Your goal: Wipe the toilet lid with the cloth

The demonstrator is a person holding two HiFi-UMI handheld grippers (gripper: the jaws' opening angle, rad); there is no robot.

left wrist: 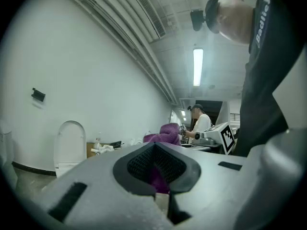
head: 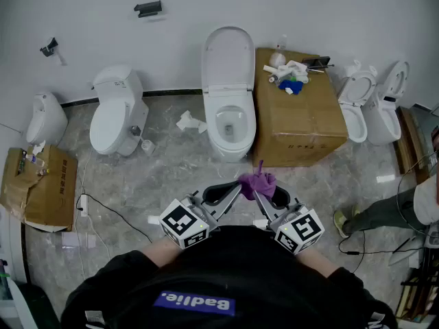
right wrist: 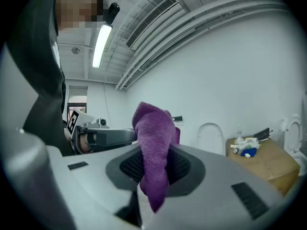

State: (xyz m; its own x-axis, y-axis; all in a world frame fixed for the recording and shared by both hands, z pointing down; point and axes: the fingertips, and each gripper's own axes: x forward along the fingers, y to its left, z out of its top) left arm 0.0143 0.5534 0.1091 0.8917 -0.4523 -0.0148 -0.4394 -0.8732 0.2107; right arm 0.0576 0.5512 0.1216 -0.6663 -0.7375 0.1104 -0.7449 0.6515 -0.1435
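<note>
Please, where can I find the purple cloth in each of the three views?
Head view: the purple cloth sits just below centre.
Left gripper view: it is at centre, pinched between the jaws and bunched beyond them.
Right gripper view: it is at centre, rising out of the closed jaws.
Shared landmark: the raised toilet lid, beside the cardboard box.

L gripper (head: 232,190) & R gripper (head: 259,196) approx level, close to torso, tips converging; both jaws clamped on cloth (head: 257,181).
</note>
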